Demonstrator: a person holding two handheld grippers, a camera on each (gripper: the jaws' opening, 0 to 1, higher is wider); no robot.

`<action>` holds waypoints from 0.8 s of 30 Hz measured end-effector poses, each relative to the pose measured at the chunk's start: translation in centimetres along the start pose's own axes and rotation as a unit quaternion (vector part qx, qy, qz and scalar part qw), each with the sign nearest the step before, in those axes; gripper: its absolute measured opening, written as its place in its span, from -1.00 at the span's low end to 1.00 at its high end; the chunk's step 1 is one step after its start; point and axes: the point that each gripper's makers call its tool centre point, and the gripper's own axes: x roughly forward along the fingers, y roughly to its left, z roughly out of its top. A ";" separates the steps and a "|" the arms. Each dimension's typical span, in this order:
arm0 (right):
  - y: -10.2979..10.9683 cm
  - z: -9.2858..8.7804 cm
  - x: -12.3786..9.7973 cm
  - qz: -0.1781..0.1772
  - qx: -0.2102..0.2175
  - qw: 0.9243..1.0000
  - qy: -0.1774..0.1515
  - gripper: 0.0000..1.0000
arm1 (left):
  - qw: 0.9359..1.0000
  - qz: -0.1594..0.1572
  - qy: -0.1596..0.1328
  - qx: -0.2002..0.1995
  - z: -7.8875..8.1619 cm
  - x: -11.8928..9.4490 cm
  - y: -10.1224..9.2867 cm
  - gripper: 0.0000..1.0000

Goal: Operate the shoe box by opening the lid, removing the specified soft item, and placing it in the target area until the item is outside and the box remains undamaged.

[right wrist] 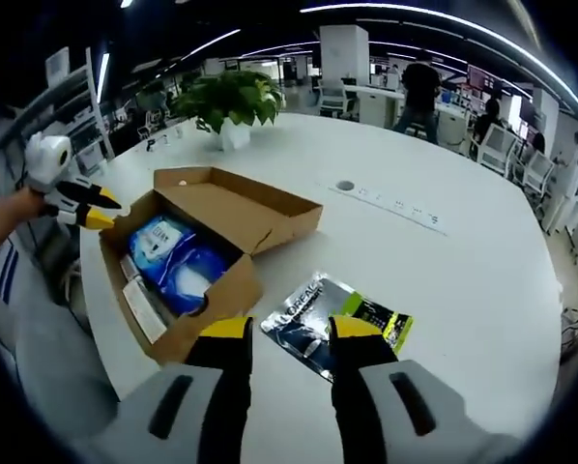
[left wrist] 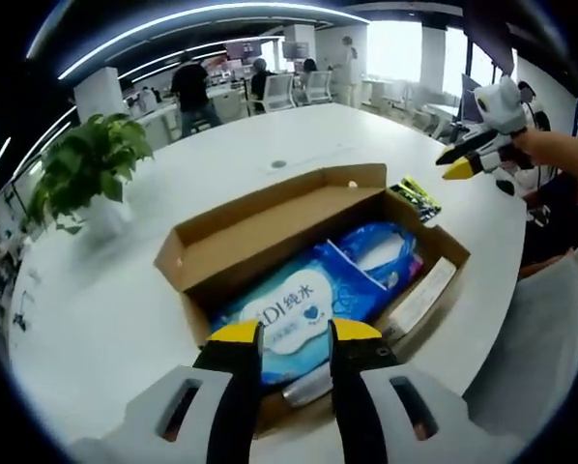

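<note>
An open cardboard shoe box [left wrist: 221,253] lies on the white table [left wrist: 105,319], its lid [right wrist: 260,208] folded back. Inside lies a soft blue wipes pack [left wrist: 299,309], with a white strip [left wrist: 420,295] along one wall. My left gripper [left wrist: 296,333] hovers open over the near end of the box, nothing between its jaws. The right gripper [left wrist: 468,159] is held in a hand beyond the box. In the right gripper view, my right gripper [right wrist: 289,331] stands open above a dark foil packet [right wrist: 330,319] lying on the table beside the box [right wrist: 212,290]. The wipes pack [right wrist: 178,259] shows inside, and the left gripper [right wrist: 88,208] at the box's far side.
A potted plant [right wrist: 233,101] stands on the table behind the box, also seen as the plant [left wrist: 86,169]. A round port [right wrist: 344,186] is set into the tabletop. People and chairs are at desks in the background. The person's clothed body is close to the table edge [left wrist: 550,329].
</note>
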 end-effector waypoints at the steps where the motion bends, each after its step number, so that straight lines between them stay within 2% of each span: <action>1: 0.4 0.1 0.1 0.003 -0.002 1.000 -0.001 -0.41 | 1.000 0.002 0.001 -0.002 -0.2 -0.1 0.2 -0.49; 10: 4.3 1.5 1.2 0.039 -0.008 0.999 -0.013 -0.41 | 0.999 0.024 0.007 -0.025 -2.4 -1.4 2.1 -0.49; 24: 8.2 2.4 3.9 0.082 -0.022 0.996 -0.009 -0.39 | 0.997 0.048 0.020 -0.061 -5.1 -1.6 4.4 -0.55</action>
